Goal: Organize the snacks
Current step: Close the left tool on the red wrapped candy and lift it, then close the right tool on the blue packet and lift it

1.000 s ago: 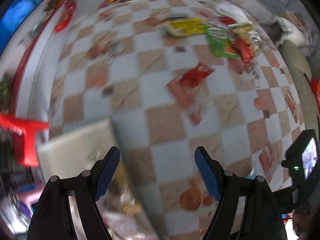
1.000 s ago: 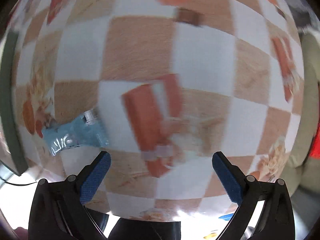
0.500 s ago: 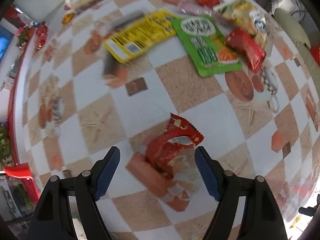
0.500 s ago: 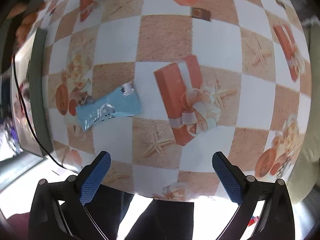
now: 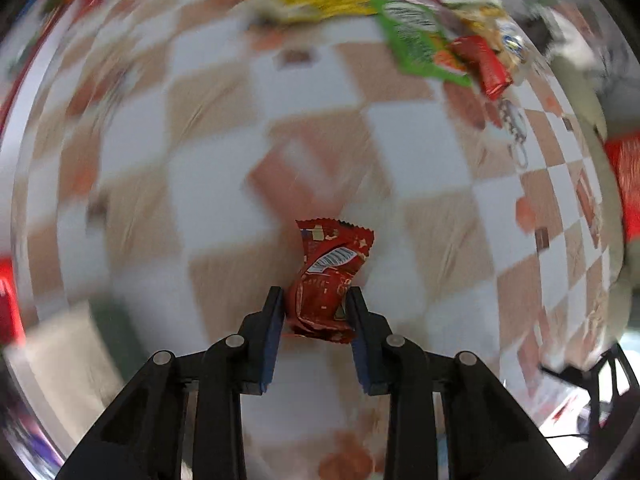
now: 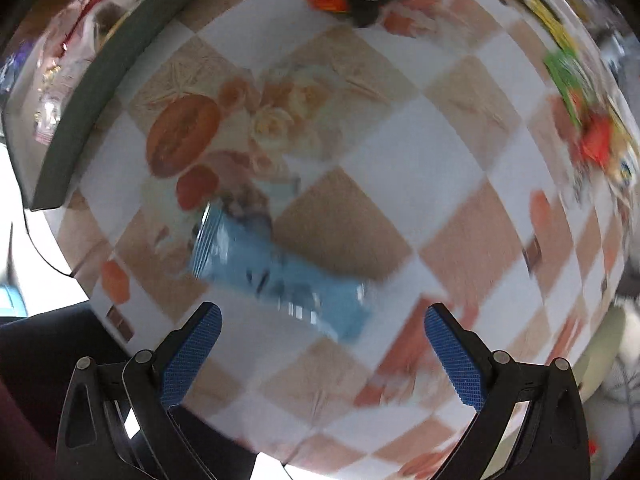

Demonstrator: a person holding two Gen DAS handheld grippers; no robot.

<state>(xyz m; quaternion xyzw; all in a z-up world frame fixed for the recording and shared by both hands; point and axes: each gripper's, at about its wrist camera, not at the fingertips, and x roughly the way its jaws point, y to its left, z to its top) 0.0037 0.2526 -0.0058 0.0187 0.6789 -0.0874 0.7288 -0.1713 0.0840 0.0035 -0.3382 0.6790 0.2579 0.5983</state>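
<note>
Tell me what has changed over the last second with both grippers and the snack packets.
The left gripper came down over the crumpled red foil snack packet; its jaws have just been closing and now pinch it. The right gripper swung over the light blue wrapper, jaws open. That wrapper remains on the checkered tablecloth.

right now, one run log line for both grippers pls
left gripper: just closed, shut on red snack packet | right gripper: open, empty, above blue packet | surface: checkered tablecloth
</note>
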